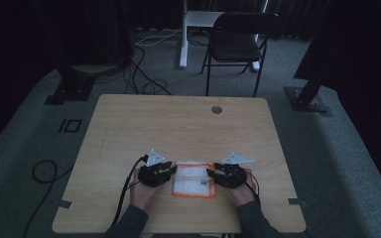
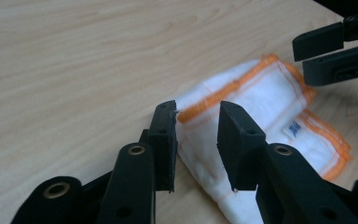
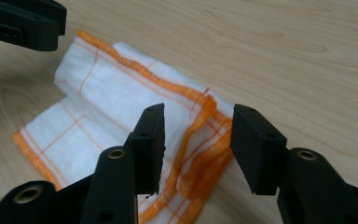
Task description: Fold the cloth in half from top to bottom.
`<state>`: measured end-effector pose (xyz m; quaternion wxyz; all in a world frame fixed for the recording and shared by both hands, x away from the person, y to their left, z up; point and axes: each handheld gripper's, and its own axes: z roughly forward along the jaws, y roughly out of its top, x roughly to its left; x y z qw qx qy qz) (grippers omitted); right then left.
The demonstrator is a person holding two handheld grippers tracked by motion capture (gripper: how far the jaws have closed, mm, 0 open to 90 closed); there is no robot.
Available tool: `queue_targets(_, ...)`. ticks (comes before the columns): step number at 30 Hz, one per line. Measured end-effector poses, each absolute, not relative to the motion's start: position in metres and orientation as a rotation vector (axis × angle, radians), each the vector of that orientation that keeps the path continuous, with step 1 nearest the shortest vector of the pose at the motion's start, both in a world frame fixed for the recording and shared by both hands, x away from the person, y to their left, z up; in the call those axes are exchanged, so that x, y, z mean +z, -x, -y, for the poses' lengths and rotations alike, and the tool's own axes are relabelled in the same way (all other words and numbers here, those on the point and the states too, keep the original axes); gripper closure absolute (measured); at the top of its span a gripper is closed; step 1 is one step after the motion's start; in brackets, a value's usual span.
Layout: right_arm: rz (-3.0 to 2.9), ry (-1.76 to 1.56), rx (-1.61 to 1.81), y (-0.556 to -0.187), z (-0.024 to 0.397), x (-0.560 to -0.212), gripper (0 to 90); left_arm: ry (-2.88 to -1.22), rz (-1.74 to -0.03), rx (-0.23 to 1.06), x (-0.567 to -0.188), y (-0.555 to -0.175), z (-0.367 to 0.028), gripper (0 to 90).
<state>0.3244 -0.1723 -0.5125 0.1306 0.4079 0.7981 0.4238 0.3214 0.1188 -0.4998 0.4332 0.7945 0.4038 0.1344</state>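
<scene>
The folded cloth [image 1: 194, 179] lies flat on the tabletop [image 1: 178, 124], near the person's edge, between the two tongs. It is a white woven cloth with orange stitched borders and thin orange grid lines; a small printed label shows on its upper layer in the left gripper view.

Handling. The cloth should be treated as light, soft and limp. It will not hold its shape when lifted; an unsupported part will sag, and the stacked layers can slide over one another or fall open. It is not fragile. The weave looks coarse enough to give the pads a fair hold, so slipping is unlikely if all layers are pinched together.

Grasp points. Take hold at the hemmed orange edges, where the material is thickest. The left tongs [image 2: 196, 140] stand at one short end of the cloth, jaws apart, with a border corner between them but not pressed. The right tongs [image 3: 196, 149] stand at the opposite short end, jaws likewise apart over the bundled orange hems, gripping nothing.

Orientation. In the high view the folded cloth forms a rectangle whose long axis appears to run left to right across the tabletop, from one pair of tongs to the other, though dim light makes its proportions hard to judge. The layered, open edges show at the right tongs' end.
</scene>
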Motion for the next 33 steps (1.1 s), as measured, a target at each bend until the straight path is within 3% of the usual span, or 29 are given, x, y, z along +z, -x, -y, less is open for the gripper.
queue_targets(14,-2.372,-1.241,1.194,-0.349,0.160,-0.523,52.8,-2.037,-1.018,0.315,-0.507,-0.340,-0.103,63.2)
queue_targets(23,-2.411,-1.196,1.222,-0.343,0.162,-0.522,78.1,-2.060,-0.995,0.309,-0.509,-0.334,-0.101,84.4)
queue_targets(33,-2.414,-1.127,1.260,-0.324,0.167,-0.513,80.1,-2.049,-0.948,0.294,-0.503,-0.312,-0.106,85.9)
